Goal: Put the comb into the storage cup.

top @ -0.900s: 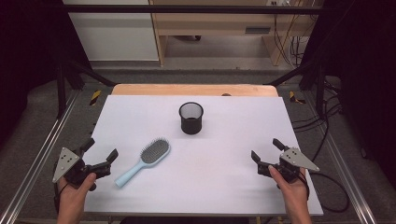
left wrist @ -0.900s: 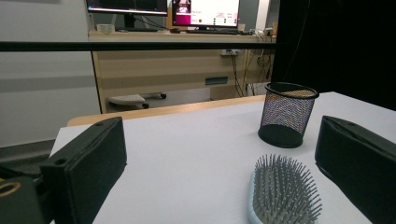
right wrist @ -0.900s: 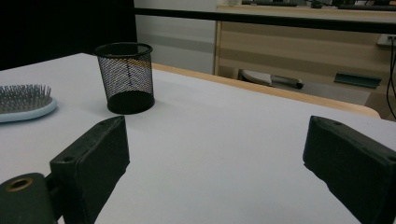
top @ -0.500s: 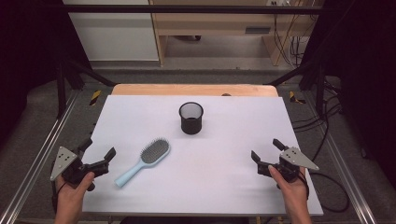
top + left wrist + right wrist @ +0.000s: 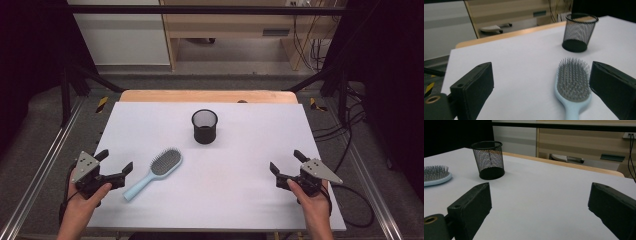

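Hairbrush (image 5: 154, 173) lying flat, left gripper (image 5: 116, 167) low beside it, jaws apart, right gripper (image 5: 286, 164) likewise agape

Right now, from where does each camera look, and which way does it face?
High view: above the near edge, facing forward and down on the table; both hands and tools show.
Left gripper view: on the left tool, facing the hairbrush.
Right gripper view: on the right tool, facing the table.
All share the mesh cup.
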The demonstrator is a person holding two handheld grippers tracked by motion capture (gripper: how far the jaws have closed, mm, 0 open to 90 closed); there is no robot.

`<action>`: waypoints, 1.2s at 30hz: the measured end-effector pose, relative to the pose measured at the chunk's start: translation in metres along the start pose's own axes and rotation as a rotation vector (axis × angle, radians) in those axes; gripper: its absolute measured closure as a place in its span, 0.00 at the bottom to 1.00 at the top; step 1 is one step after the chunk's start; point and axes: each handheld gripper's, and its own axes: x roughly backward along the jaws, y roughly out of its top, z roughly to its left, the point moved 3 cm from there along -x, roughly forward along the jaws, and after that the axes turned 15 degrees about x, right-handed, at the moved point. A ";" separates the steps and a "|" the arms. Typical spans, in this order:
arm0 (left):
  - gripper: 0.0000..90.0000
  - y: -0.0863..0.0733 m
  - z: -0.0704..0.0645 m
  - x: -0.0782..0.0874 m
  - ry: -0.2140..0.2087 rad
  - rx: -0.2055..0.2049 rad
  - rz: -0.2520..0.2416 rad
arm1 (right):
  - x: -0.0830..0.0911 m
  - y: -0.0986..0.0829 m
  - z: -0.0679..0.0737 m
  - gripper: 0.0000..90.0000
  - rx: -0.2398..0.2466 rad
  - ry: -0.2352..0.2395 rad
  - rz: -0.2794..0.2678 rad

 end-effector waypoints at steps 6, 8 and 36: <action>0.15 0.005 -0.009 -0.008 -0.028 -0.058 0.096 | -0.001 -0.001 -0.002 0.06 -0.019 0.001 0.009; 0.15 0.005 -0.010 -0.010 -0.034 -0.059 0.112 | 0.000 -0.001 -0.002 0.06 -0.018 0.002 0.011; 0.10 -0.024 -0.026 -0.058 -0.023 -0.113 0.508 | -0.002 -0.003 0.000 0.06 -0.018 0.017 0.039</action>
